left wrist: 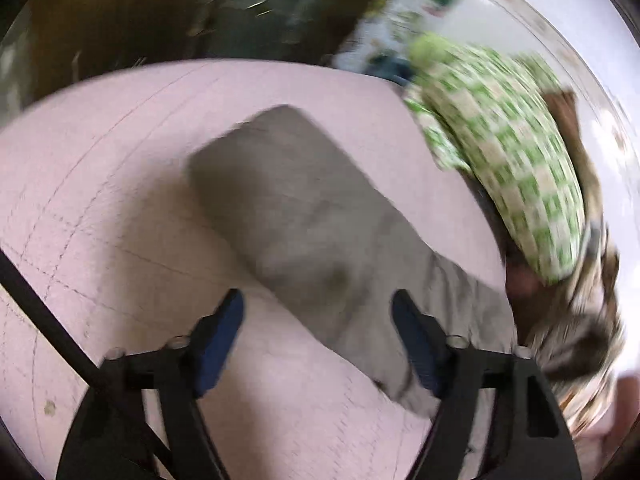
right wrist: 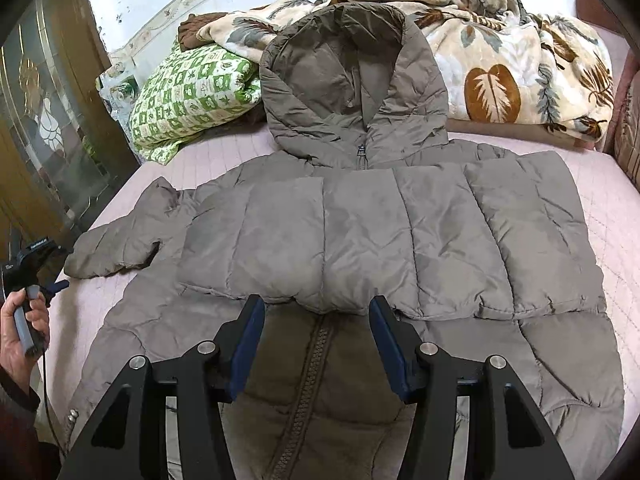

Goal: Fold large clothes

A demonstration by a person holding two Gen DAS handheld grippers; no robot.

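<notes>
A grey-brown hooded puffer jacket (right wrist: 360, 224) lies front up on a pink quilted bed (right wrist: 608, 200), hood toward the headboard. Its right sleeve is folded across the chest; its left sleeve (right wrist: 124, 236) sticks out to the left. My right gripper (right wrist: 318, 308) is open and empty, just above the folded sleeve's edge over the zipper. In the blurred left wrist view, my left gripper (left wrist: 318, 304) is open and empty above that outstretched sleeve (left wrist: 304, 220). The left gripper also shows in the right wrist view (right wrist: 56, 286), held in a hand beside the sleeve's cuff.
A green-and-white checked pillow (right wrist: 192, 96) lies at the bed's head on the left, and shows in the left wrist view (left wrist: 508, 160). A leaf-patterned blanket (right wrist: 500, 60) is heaped behind the hood. A wooden door with glass (right wrist: 48, 120) stands left of the bed.
</notes>
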